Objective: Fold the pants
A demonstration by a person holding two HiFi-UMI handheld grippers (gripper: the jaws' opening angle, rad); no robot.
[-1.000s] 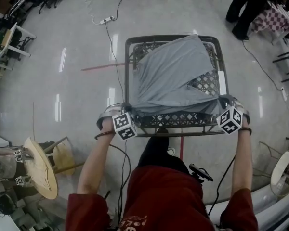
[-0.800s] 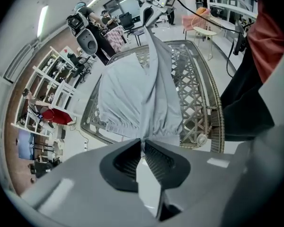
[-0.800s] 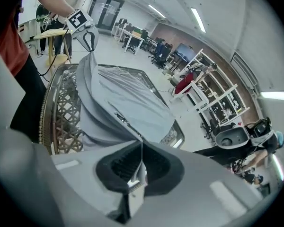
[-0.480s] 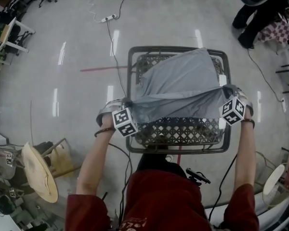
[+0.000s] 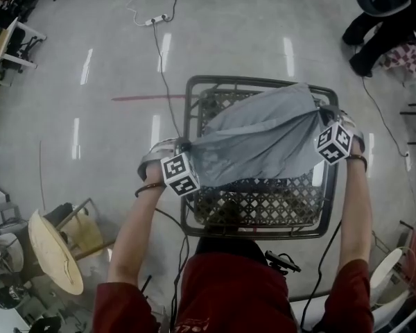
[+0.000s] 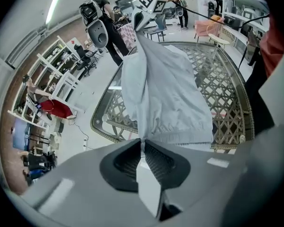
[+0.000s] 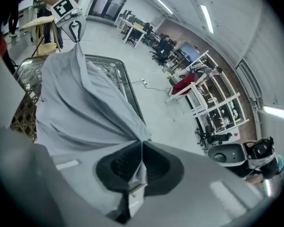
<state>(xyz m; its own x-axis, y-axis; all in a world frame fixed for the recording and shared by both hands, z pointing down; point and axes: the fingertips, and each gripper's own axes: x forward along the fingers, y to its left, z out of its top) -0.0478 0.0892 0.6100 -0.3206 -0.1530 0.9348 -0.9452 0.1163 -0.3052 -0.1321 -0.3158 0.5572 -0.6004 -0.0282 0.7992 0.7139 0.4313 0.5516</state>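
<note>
Grey pants [image 5: 263,141] hang stretched between my two grippers above a glass-topped lattice table [image 5: 263,203]. My left gripper [image 5: 186,146] is shut on one corner of the pants at the table's left edge; its jaws pinch the cloth [image 6: 161,98] at the waistband end [image 6: 142,143]. My right gripper [image 5: 326,113] is shut on the other corner near the table's far right; cloth [image 7: 80,108] runs into its closed jaws [image 7: 141,148]. The pants' far part lies on the tabletop and the near part is lifted.
The table's dark frame [image 5: 188,116] surrounds a woven lattice under glass. A power strip with a cable [image 5: 156,21] lies on the floor beyond. A wooden stool and a round board [image 5: 52,248] stand at the lower left. A person [image 5: 381,12] stands at the far right.
Both grippers have carried the held edge of the pants away from me across the table, folding it toward the far side. The right one travelled further than the left.
</note>
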